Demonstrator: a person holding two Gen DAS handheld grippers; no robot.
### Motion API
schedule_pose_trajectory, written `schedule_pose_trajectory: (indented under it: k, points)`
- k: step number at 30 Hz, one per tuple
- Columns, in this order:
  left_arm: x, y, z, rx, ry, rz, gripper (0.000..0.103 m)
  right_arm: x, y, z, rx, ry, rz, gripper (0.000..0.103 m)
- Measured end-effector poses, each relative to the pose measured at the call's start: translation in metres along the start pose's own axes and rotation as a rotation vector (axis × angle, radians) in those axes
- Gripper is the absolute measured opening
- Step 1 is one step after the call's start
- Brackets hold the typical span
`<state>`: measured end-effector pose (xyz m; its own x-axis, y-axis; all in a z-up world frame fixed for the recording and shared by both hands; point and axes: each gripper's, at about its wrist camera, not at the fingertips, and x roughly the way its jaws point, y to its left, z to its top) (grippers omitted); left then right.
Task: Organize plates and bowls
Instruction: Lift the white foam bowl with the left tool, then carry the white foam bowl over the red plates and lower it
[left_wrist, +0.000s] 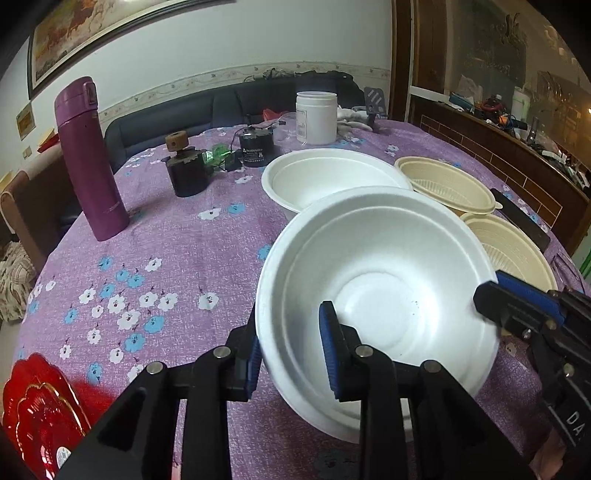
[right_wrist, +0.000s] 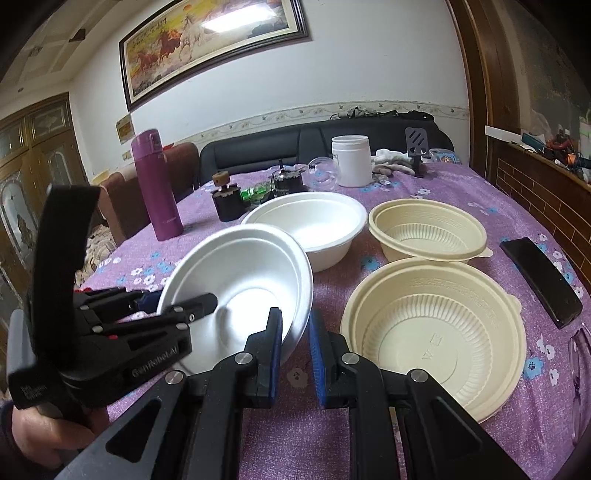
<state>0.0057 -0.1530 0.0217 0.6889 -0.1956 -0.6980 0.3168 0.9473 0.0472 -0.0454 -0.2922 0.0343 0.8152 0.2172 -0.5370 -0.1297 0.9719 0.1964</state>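
Presently on the purple floral tablecloth (right_wrist: 461, 192): four bowls. Item one, a white foam bowl (left_wrist: 373, 280), tilted and raised off the cloth, gripped on two sides. The left gripper (left_wrist: 291, 354) has its fingers straddling the near-left rim, one pad outside the wall and one inside, pinching it. The right gripper (right_wrist: 295, 350) has its fingers on either side of the bowl's right rim, close around it; whether the pads press the rim cannot be told. Item two, a second white bowl (right_wrist: 314, 225), upright on the cloth just behind the first. Items three and four, two cream ribbed plastic bowls (right_wrist: 436, 332) (right_wrist: 428, 229), upright, side by side to the right. Sundry: purple flask (left_wrist: 88, 158), white jar (left_wrist: 316, 116), black phone (right_wrist: 539, 280), red plate (left_wrist: 40, 413) at the near-left edge.
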Motion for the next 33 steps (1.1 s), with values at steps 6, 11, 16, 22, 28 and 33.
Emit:
schedule_pose_trajectory:
  k: [6,11,16,22,28,33]
  points:
    - [-0.021,-0.007,-0.007,-0.001,-0.028,0.049,0.026,-0.011,-0.005,0.002,0.032,-0.028,0.050,0.016]
    - [-0.044,-0.002,-0.020,-0.027,-0.039,0.080,0.027,-0.014,0.003,-0.001,0.009,-0.021,0.098,0.016]
    - [-0.071,0.007,-0.031,-0.045,-0.061,0.081,0.027,-0.021,0.013,-0.011,0.069,0.032,0.147,0.016]
    - [-0.108,0.021,-0.045,-0.046,-0.105,0.092,0.034,-0.045,0.041,-0.010,0.076,0.039,0.169,0.016]
    - [-0.140,0.057,-0.054,-0.099,-0.138,0.120,0.035,-0.044,0.078,-0.003,0.061,0.093,0.252,0.017]
    - [-0.159,0.096,-0.067,-0.170,-0.152,0.156,0.035,-0.028,0.117,0.000,0.011,0.148,0.312,0.017]
